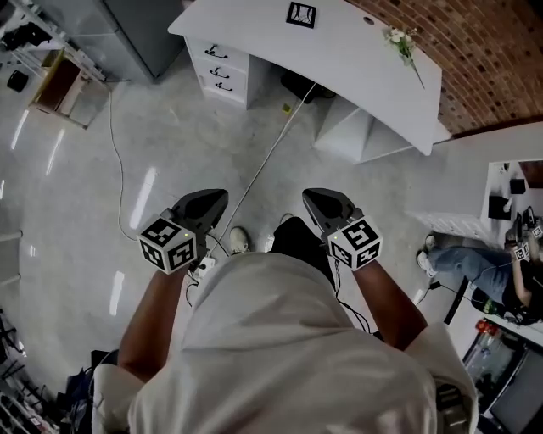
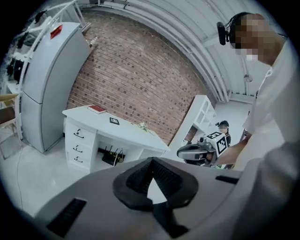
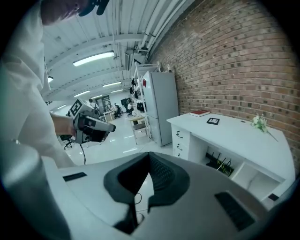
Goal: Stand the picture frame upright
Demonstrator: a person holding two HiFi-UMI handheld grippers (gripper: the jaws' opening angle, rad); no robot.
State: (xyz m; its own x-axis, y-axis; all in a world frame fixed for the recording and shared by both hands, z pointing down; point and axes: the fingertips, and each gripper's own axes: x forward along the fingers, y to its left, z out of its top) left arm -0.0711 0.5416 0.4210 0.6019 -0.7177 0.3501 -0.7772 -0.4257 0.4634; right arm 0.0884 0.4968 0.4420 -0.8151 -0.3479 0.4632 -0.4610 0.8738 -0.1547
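The picture frame [image 1: 301, 14] is small, dark-rimmed and lies flat on the white desk [image 1: 356, 59], far ahead of me. It also shows in the left gripper view [image 2: 114, 121] and the right gripper view [image 3: 213, 121]. I hold both grippers close to my body, well short of the desk. My left gripper [image 1: 212, 199] is shut with nothing between its jaws, which meet in its own view [image 2: 151, 161]. My right gripper [image 1: 318, 199] is shut and empty as well, seen in its own view [image 3: 149, 155].
A flower sprig [image 1: 403, 41] and a red book [image 2: 97, 109] lie on the desk. A drawer unit [image 1: 219, 63] stands under its left end. A cable [image 1: 263, 165] runs across the floor. A grey fridge [image 2: 47, 84] stands left of the desk. A person [image 1: 475, 263] sits at the right.
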